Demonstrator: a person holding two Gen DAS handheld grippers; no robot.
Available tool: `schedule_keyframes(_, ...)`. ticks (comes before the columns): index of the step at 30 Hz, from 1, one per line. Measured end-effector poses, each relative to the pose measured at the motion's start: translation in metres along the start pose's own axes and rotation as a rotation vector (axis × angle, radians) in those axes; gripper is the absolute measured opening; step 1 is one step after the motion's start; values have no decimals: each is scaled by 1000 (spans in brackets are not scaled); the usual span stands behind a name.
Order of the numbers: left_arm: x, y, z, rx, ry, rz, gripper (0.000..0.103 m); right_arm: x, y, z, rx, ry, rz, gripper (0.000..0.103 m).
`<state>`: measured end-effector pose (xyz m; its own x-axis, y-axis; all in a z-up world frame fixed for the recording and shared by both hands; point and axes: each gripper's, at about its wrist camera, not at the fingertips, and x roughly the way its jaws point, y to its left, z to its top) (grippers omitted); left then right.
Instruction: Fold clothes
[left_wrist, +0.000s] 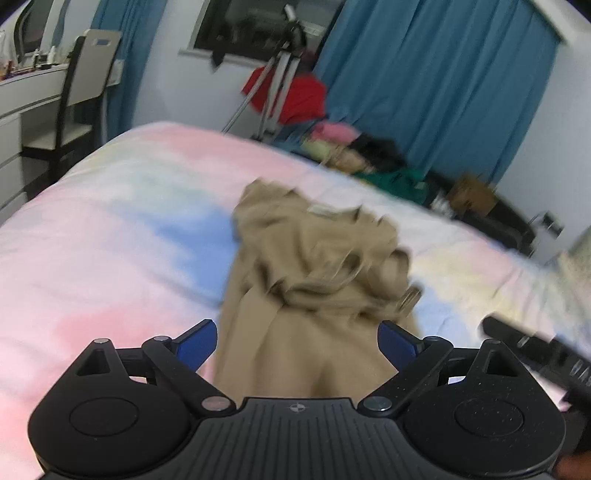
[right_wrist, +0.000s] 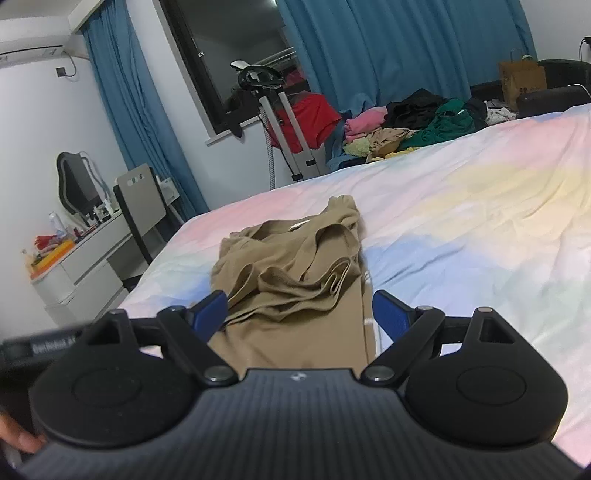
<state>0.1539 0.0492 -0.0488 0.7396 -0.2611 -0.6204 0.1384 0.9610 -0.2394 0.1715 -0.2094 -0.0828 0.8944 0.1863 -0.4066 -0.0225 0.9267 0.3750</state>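
The tan garment (right_wrist: 295, 273) lies on the pastel bedspread (right_wrist: 461, 229), its far end bunched back over the flat near part, while the left gripper (left_wrist: 297, 345) and right gripper (right_wrist: 299, 314) hover above it, jaws wide and empty, probably between folds.

The left tool (left_wrist: 297, 341) has its jaws spread wide, the two blue fingertips (left_wrist: 197, 341) standing far apart with nothing pressed between them. It tilts downward. The right tool (right_wrist: 298, 314) is likewise wide apart, its blue fingertips (right_wrist: 391, 314) gripping nothing, and it points at a shallower downward slant. In the left wrist view the dark body of the right tool shows blurred at the lower right edge. A fingertip of the person's hand (right_wrist: 20, 439) shows at the lower left edge of the right wrist view.
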Motion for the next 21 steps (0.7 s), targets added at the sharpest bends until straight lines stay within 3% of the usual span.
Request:
schedule_keyframes(4, 4, 12, -5, 40, -10, 138, 95, 10, -6, -7, 12, 34, -42, 87)
schedule_keyframes(9, 23, 33, -7, -48, 31, 91, 95, 38, -26, -24, 83, 139, -66, 87)
schedule_keyframes(13, 40, 29, -11, 12, 49, 102, 95, 54, -32, -33, 69, 184, -96, 87)
schedule_keyframes(17, 60, 33, -20, 40, 96, 244, 95, 66, -37, -41, 28, 220, -148, 86)
schedule_keyframes(21, 61, 43, -20, 29, 77, 301, 99, 70, -44, -46, 12, 233, -209, 86)
